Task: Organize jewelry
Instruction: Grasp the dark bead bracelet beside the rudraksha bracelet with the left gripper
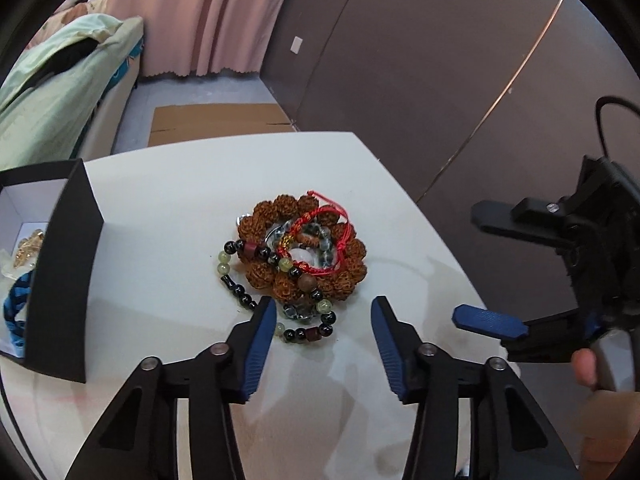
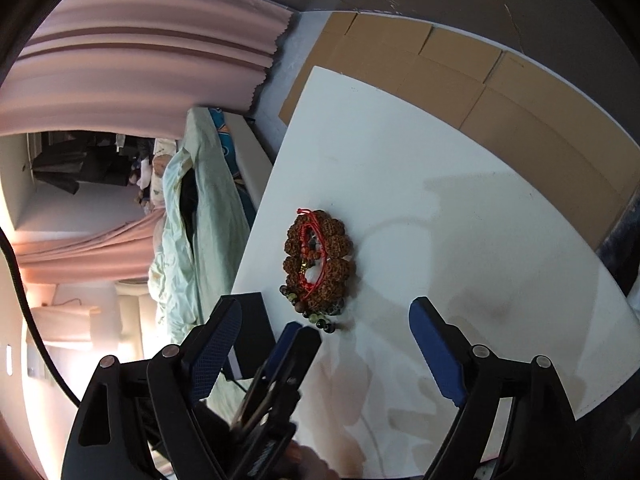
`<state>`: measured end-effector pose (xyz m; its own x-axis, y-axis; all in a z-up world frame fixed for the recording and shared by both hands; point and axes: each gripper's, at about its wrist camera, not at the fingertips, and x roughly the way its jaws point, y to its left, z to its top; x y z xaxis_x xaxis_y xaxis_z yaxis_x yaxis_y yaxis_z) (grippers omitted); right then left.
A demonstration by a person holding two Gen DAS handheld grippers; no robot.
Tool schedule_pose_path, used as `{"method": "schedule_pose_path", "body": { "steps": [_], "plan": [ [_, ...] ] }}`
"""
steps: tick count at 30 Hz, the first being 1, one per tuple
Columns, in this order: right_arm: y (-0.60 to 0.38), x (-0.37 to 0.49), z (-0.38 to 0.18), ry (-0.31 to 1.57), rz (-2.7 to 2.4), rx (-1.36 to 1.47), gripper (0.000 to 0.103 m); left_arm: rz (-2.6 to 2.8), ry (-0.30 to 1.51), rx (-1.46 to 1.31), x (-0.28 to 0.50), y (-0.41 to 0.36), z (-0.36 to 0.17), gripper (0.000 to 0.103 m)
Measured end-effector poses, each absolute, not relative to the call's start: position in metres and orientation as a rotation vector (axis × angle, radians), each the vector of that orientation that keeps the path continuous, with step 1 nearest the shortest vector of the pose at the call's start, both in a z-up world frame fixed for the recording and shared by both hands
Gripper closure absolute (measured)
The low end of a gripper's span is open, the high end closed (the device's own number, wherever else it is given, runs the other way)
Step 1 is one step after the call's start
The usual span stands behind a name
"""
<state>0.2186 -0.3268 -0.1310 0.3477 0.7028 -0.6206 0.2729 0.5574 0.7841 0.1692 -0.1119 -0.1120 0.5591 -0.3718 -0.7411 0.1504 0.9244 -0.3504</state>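
Observation:
A pile of jewelry lies in the middle of the white table (image 1: 160, 216): a brown rough-seed bracelet (image 1: 348, 276), a red cord bracelet (image 1: 324, 232) on top, and a black and green bead bracelet (image 1: 308, 330) at its near edge. The pile also shows in the right wrist view (image 2: 320, 260). My left gripper (image 1: 324, 312) is open and empty, just short of the bead bracelet. My right gripper (image 2: 326, 318) is open and empty, rolled sideways to the right of the pile; it shows in the left wrist view (image 1: 476, 268). A black box (image 1: 64, 272) at the left holds a gold piece (image 1: 28, 248) and a blue band (image 1: 16, 308).
The box's black wall stands up between the pile and the box interior. Flat cardboard (image 1: 216, 124) lies on the floor beyond the table's far edge. A bed with green bedding (image 1: 52, 96) and a pink curtain (image 1: 200, 16) are at the left; a dark wall (image 1: 440, 60) is at the right.

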Motion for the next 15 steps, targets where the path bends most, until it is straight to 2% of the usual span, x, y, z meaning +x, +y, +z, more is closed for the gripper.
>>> {"method": "schedule_pose_path", "body": {
  "steps": [3,8,9,15],
  "plan": [
    [-0.329,0.22,-0.129,1.227,0.348,0.978,0.017,-0.291,0.936,-0.245,0.173,-0.113,-0.117,0.061],
    [-0.329,0.224,-0.125,1.23,0.346,0.93,0.017,-0.267,0.935,-0.235,0.175,-0.112,-0.122,0.083],
    [-0.328,0.224,-0.126,1.233,0.346,0.925,0.017,-0.265,0.936,-0.233,0.175,-0.111,-0.122,0.093],
    [-0.313,0.229,-0.124,1.251,0.36,0.82,0.017,-0.262,0.904,-0.252,0.17,-0.099,-0.107,0.095]
  ]
}}
